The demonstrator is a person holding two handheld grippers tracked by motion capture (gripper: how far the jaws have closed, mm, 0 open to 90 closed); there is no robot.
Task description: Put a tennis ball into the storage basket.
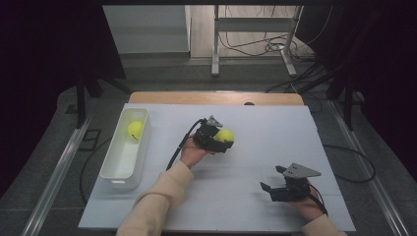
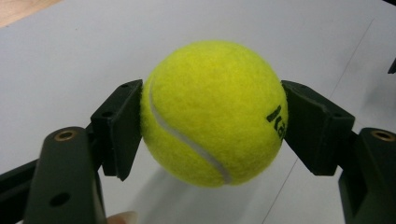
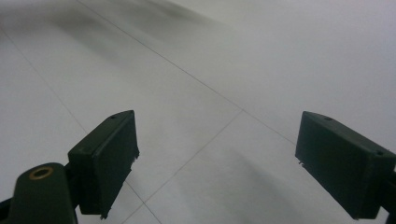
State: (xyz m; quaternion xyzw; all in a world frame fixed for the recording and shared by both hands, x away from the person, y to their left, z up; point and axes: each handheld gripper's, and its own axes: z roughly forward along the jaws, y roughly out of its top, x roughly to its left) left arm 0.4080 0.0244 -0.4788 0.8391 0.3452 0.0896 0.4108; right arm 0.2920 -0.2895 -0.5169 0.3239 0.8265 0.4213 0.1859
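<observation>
My left gripper (image 1: 223, 139) is shut on a yellow tennis ball (image 1: 224, 135) a little above the middle of the white table. In the left gripper view both black pads (image 2: 122, 126) press the sides of the ball (image 2: 212, 112), which hangs clear of the surface with its shadow below. A second yellow tennis ball (image 1: 135, 130) lies in the far end of the white bin (image 1: 116, 169) at the left. My right gripper (image 1: 273, 178) rests low near the front right, open with nothing between its fingers (image 3: 109, 158).
The white board (image 1: 265, 123) covers a wooden table whose far edge (image 1: 216, 97) shows behind it. Beyond stand a metal frame leg and loose cables on the floor. Rails run along both sides of the table.
</observation>
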